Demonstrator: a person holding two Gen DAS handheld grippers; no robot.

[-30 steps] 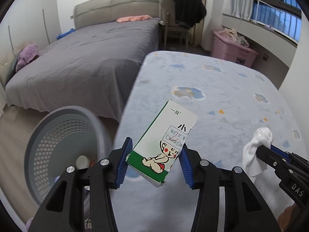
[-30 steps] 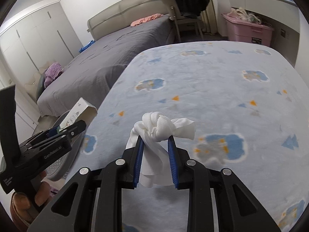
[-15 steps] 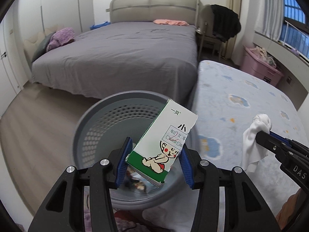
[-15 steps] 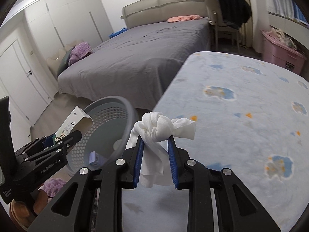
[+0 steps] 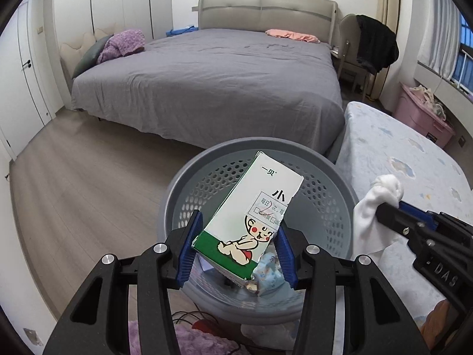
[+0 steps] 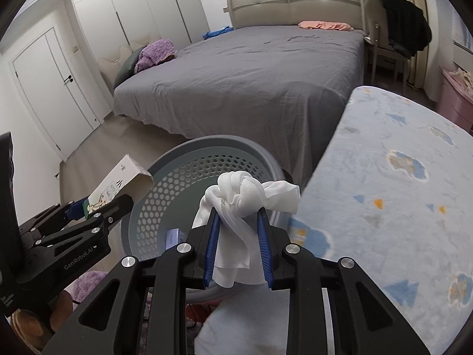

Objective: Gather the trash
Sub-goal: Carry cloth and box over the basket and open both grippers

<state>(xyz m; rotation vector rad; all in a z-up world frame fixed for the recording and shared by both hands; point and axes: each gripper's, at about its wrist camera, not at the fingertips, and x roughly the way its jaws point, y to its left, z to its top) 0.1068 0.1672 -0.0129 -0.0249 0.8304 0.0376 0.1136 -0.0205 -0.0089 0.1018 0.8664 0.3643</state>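
- We count two grippers: the left gripper [image 5: 236, 245] and the right gripper [image 6: 239, 222].
- We count one green and white carton [image 5: 254, 216].
- We count one crumpled white tissue [image 6: 245, 195].
- We count one grey perforated basket [image 5: 183, 189], with a few small items inside that we cannot count well.
- We count one grey bed [image 5: 207, 82], one cloud-print mattress [image 6: 399, 192], one chair [image 5: 351, 56] and one pink storage box [image 5: 419, 118].

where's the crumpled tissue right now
The crumpled tissue is pinched in the right hand-held gripper, above the grey perforated bin's rim beside the cloud-print bed.
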